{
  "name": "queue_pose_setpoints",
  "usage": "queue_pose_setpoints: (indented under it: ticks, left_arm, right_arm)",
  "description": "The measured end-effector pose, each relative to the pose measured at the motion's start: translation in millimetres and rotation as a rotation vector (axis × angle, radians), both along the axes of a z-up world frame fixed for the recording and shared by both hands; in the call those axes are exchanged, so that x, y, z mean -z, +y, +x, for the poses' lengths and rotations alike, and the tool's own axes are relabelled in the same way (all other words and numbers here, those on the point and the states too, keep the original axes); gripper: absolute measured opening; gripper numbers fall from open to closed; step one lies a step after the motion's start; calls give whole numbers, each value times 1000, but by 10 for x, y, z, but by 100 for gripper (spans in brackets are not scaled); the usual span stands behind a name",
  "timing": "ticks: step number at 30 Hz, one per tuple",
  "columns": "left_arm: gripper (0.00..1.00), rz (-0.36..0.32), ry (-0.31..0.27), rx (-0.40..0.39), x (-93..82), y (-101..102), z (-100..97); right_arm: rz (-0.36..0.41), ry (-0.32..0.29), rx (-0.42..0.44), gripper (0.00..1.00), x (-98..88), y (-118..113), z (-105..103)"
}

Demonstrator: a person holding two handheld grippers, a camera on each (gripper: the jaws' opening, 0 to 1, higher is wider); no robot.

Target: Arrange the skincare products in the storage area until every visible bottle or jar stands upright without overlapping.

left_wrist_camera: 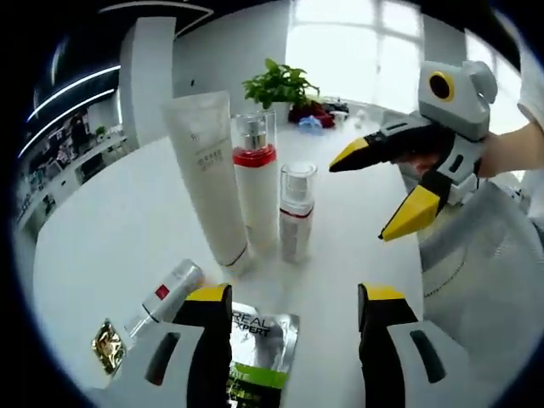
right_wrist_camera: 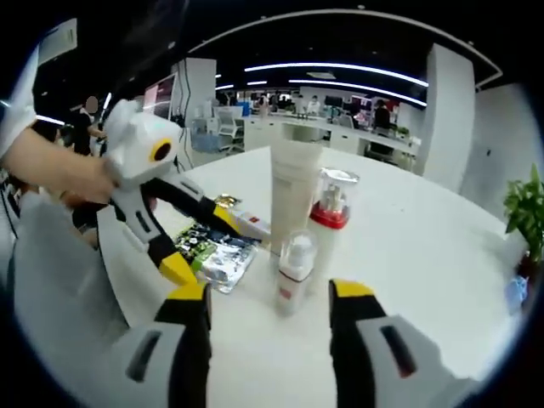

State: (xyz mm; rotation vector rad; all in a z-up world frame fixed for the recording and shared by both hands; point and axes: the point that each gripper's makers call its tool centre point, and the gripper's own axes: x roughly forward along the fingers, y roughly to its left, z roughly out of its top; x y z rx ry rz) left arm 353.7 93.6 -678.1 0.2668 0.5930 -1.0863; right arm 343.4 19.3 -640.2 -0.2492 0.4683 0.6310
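Matt white tube (left_wrist_camera: pixel 206 174), shiny foil sachet (left_wrist_camera: pixel 262 344) (crinkled), glossy white table (left_wrist_camera: pixel 110 229).

Three upright bottles (left_wrist_camera: pixel 255 187), silver tube (left_wrist_camera: pixel 166 299) lying.

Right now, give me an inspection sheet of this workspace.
Surface: white round table, bare around the products.
Job's things: white tube, red-collared pump bottle and small pump bottle standing upright, close together; silver tube lying flat.
Clutter: foil sachet and gold packet lying flat.
Grippers: left gripper open, empty, above the sachet; right gripper open, empty, facing the small pump bottle.
Cables: nothing seen.
Surroundings: potted plant, windows, office desks behind.
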Motion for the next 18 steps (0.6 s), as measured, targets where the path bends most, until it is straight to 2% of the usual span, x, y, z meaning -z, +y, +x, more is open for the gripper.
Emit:
queue_pose_setpoints:
  ticks: [5,10,18]
  left_arm:
    - [63,-12,27,-69,-16,184,-81]
    - [69,14,48,-105,52,374,-195]
    - [75,-18,42,-195,-6,605,-293]
  right_arm:
    - [4,1,-2,62,-28,3,-50]
    - [11,4,-1,67,-63,-8,-114]
    - [19,16,3,73,-98,-53,-251]
